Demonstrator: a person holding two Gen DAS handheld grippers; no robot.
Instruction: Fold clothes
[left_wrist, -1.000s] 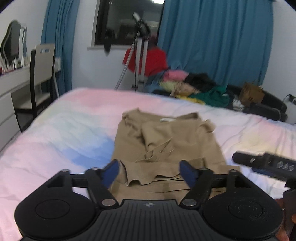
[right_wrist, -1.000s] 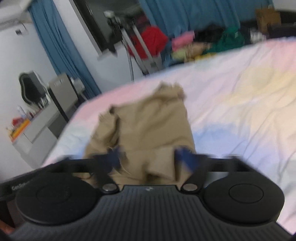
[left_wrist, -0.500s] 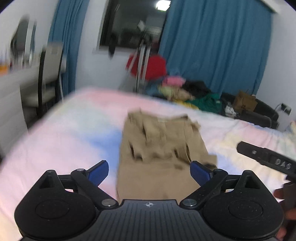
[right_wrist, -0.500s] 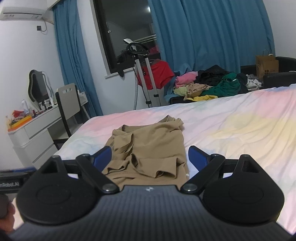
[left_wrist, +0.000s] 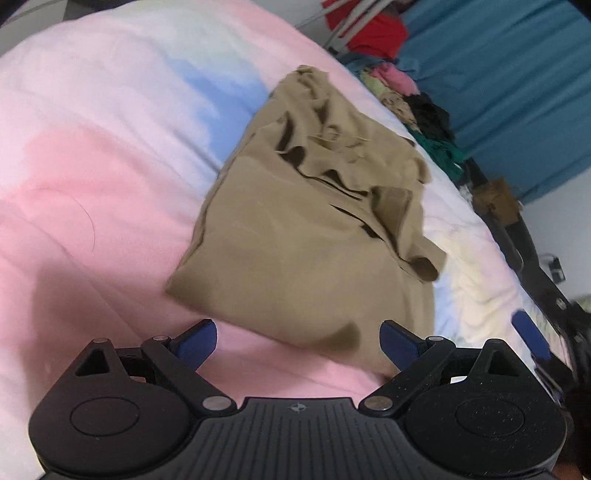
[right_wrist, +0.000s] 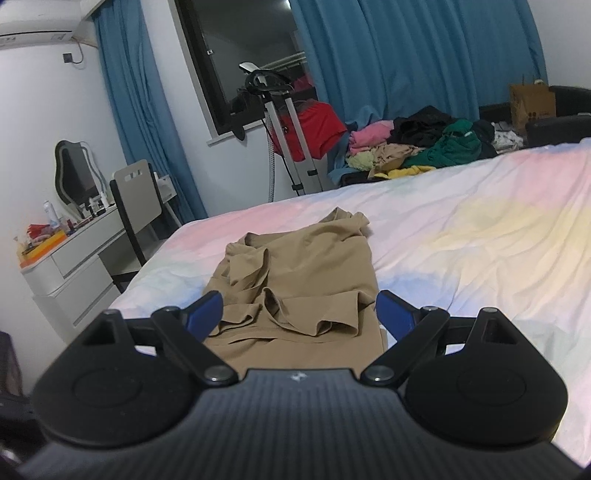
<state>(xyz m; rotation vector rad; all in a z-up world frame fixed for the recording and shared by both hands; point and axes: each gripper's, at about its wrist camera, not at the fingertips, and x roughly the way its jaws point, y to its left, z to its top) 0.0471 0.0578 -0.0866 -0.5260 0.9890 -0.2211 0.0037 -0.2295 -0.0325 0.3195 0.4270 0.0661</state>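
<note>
A tan garment (left_wrist: 310, 229) lies folded into a rough rectangle on the pastel bedspread (left_wrist: 92, 155), with loose sleeve folds bunched on top. My left gripper (left_wrist: 297, 341) hovers open just short of the garment's near edge, nothing between its blue fingertips (left_wrist: 197, 339). In the right wrist view the same tan garment (right_wrist: 299, 273) stretches away from me, and my right gripper (right_wrist: 300, 314) stands open above its near end, holding nothing. The right gripper's blue tip (left_wrist: 530, 338) shows at the right edge of the left wrist view.
A pile of mixed clothes (right_wrist: 417, 147) lies beyond the bed's far side under blue curtains (right_wrist: 406, 55). A garment steamer stand (right_wrist: 280, 122) with a red item stands by the window. A white dresser (right_wrist: 70, 266) and chair (right_wrist: 138, 199) sit at the left.
The left gripper has tilted down and swung in close over the garment's near left corner. Both grippers went from nearly shut on the cloth to wide open, and the garment now lies flat.
</note>
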